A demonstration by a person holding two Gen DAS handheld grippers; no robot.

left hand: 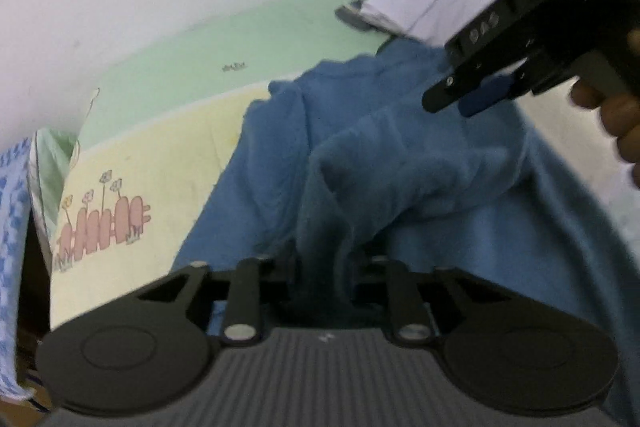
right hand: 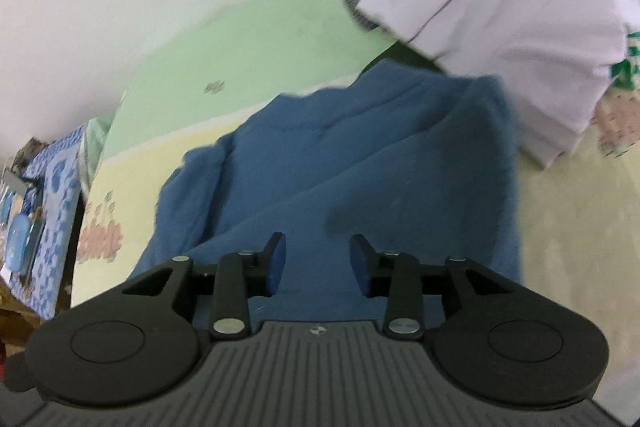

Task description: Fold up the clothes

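Note:
A blue fleece garment (left hand: 400, 163) lies spread on the bed, with a bunched fold lifted toward the left wrist camera. My left gripper (left hand: 324, 267) is shut on that fold; the cloth runs straight into the jaws and hides the pads. In the right wrist view the same garment (right hand: 360, 155) lies fairly flat, one edge folded over at the left. My right gripper (right hand: 318, 259) hovers over it, open, its blue pads apart with nothing between them. From the left wrist view the right gripper (left hand: 448, 103) hangs above the garment at the upper right, held by a hand (left hand: 620, 119).
The bed sheet (left hand: 140, 155) is yellow and green with a pink fence drawing. A pile of white clothes (right hand: 520, 27) lies beyond the blue garment by the wall. At the left edge, beside the bed, hangs a blue patterned cloth (right hand: 56, 179).

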